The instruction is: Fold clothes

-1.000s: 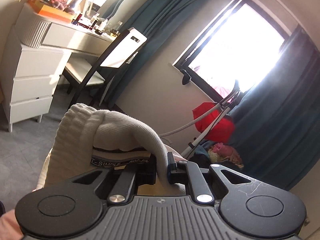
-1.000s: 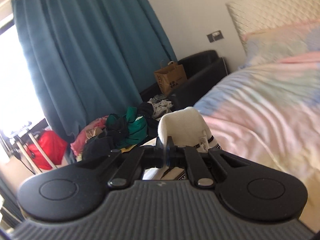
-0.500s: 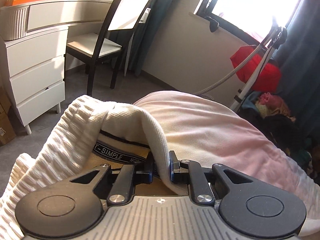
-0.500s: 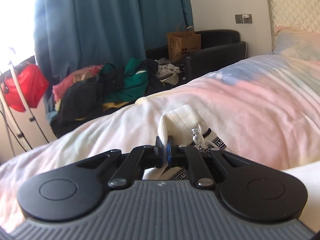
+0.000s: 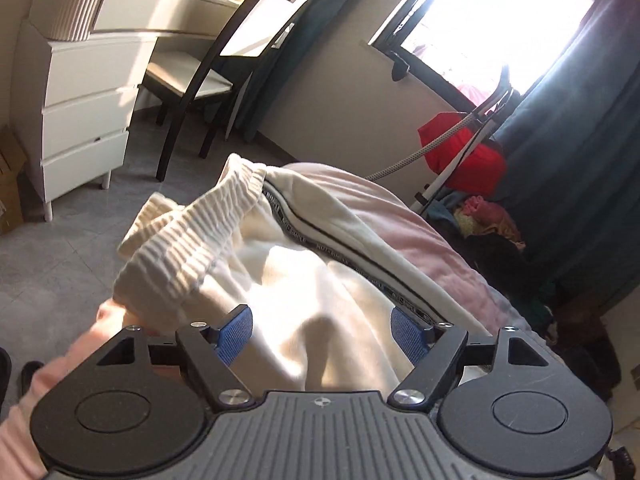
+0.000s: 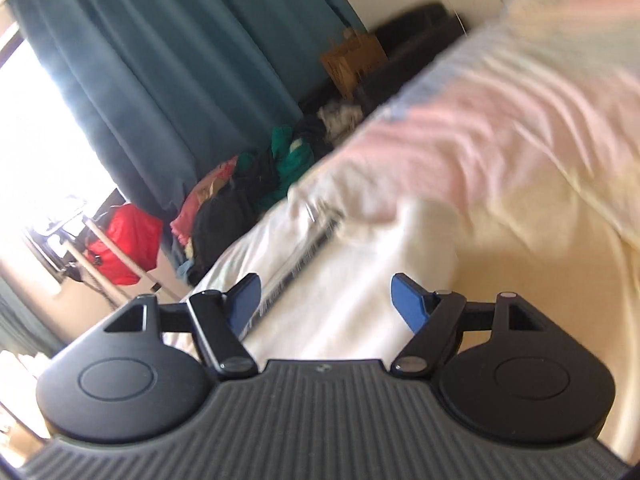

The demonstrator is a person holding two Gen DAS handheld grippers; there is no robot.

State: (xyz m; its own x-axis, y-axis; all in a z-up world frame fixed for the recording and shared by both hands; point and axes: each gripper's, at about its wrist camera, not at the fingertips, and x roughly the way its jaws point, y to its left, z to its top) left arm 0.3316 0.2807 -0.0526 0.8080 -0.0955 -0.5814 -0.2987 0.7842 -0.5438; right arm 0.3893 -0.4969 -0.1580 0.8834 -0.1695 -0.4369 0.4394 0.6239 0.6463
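Left wrist view shows my left tool (image 5: 322,330) opening over the cream garment (image 5: 304,264) lying mid-frame on the bed (image 5: 420,220), the right tool (image 6: 324,300) opening too, nothing clamped, so I judge it laid out, its folds not yet made.

Ribbed, seemingly knitted cream garment (image 5: 192,248)

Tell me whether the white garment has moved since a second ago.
Yes. The white garment was clamped up against the window; now it lies on the bed, below the window, free of the opening left claw.
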